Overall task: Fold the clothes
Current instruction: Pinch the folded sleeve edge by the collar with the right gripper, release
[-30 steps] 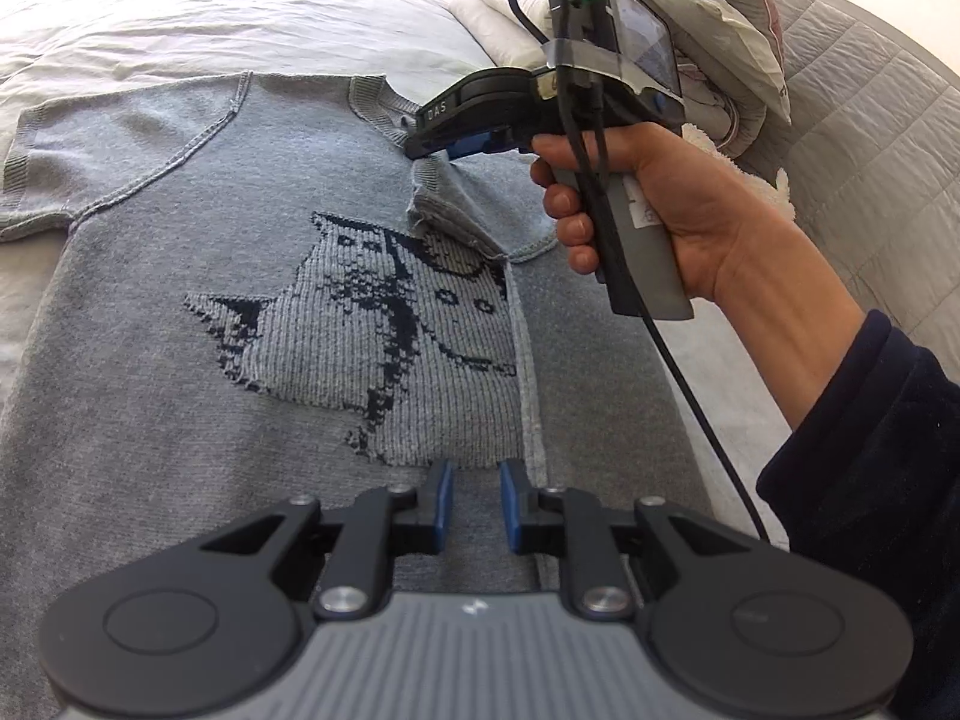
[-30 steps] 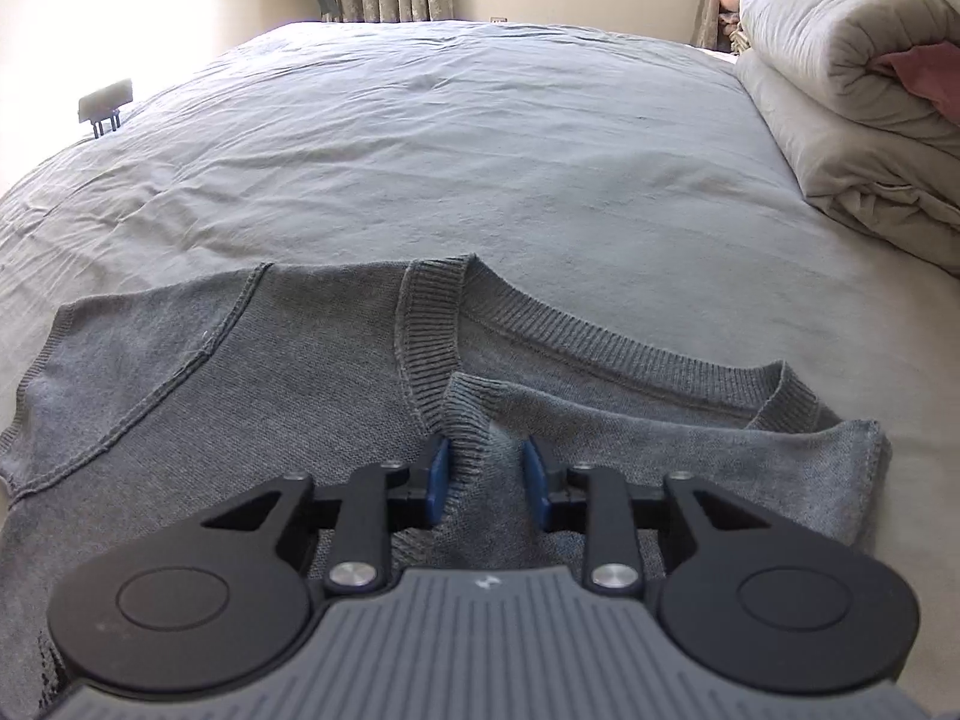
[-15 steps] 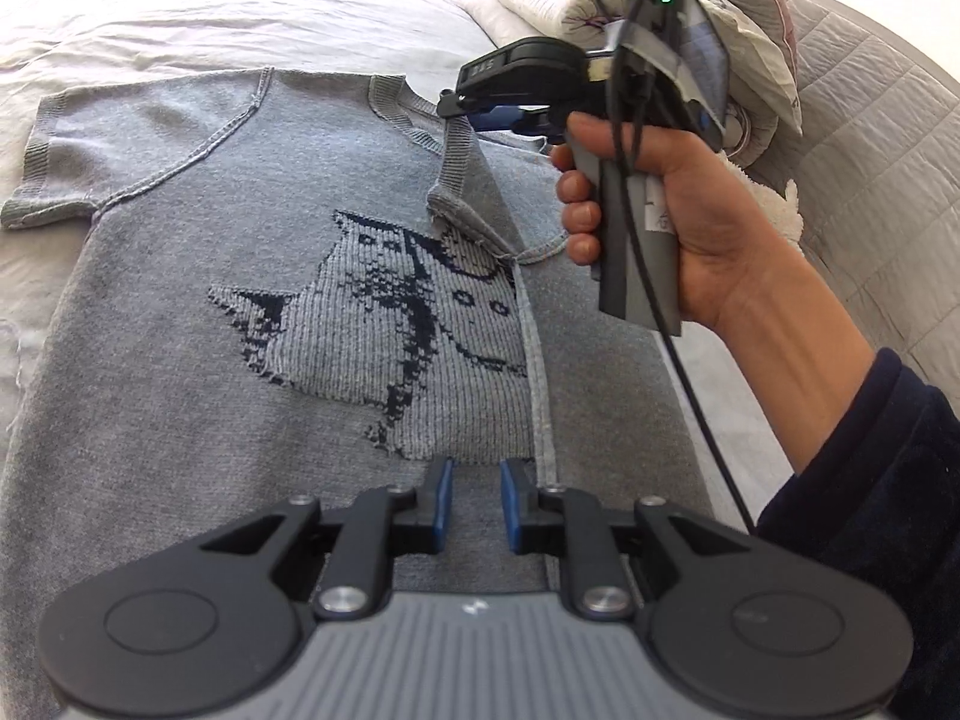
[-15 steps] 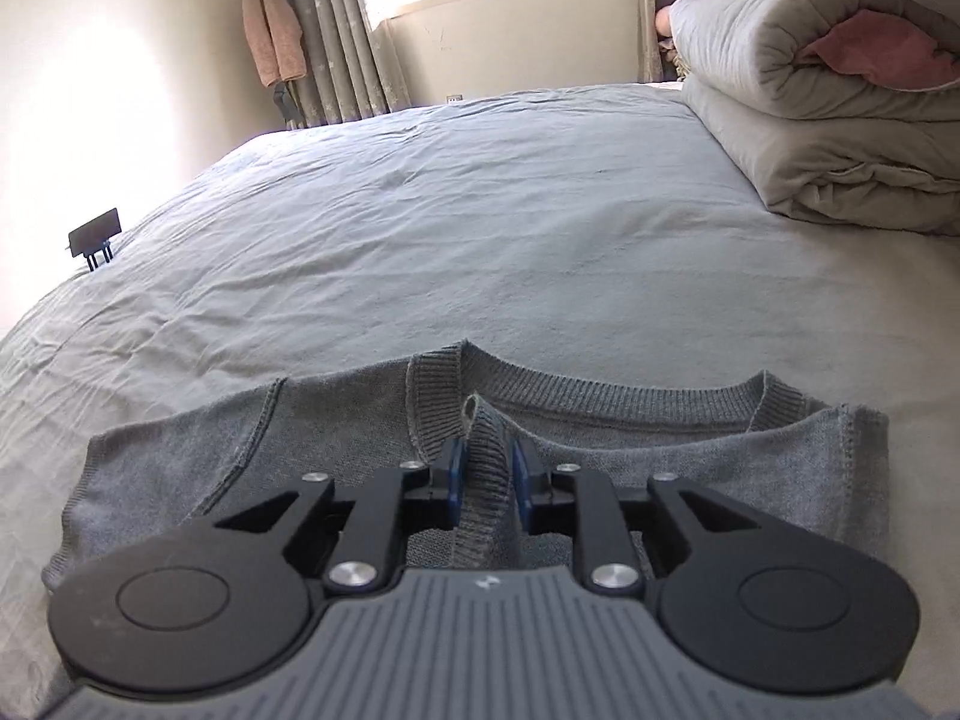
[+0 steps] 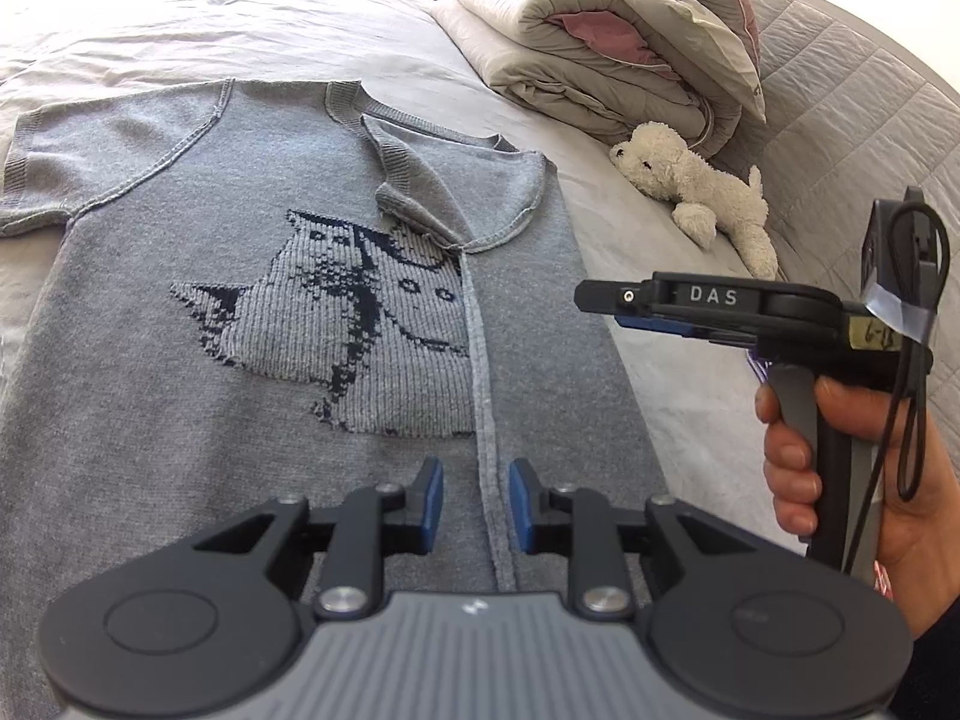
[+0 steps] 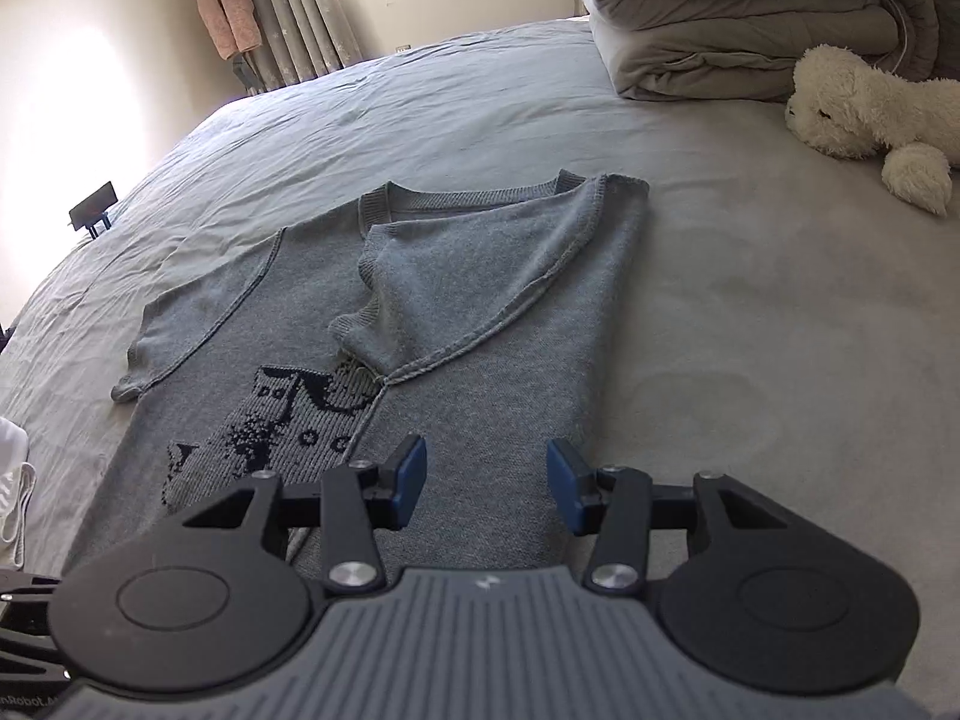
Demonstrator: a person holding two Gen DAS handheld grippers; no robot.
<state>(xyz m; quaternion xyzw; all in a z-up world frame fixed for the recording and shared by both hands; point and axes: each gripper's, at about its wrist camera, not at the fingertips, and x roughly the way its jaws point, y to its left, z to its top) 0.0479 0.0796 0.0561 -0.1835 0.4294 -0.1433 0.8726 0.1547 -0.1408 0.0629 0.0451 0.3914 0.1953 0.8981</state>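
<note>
A grey knit short-sleeved sweater (image 5: 180, 312) with a dark cat picture lies flat on the bed; its right side and sleeve (image 5: 480, 192) are folded inward over the front. It also shows in the right wrist view (image 6: 480, 276). My left gripper (image 5: 475, 507) is open just above the folded edge near the hem, holding nothing. My right gripper (image 6: 486, 483) is open and empty, above the sweater's right edge; it also shows in the left wrist view (image 5: 606, 300), off the sweater's right side.
A rolled grey duvet (image 5: 612, 42) and a white plush toy (image 5: 690, 192) lie at the far right of the bed (image 6: 750, 312). A white cloth (image 6: 12, 480) lies at the left edge. Curtains and a hanging pink garment (image 6: 225, 12) stand behind.
My right gripper let go of the folded sleeve, opened, and drew back to the right and toward me. The sleeve now lies on the sweater. The left gripper opened slightly.
</note>
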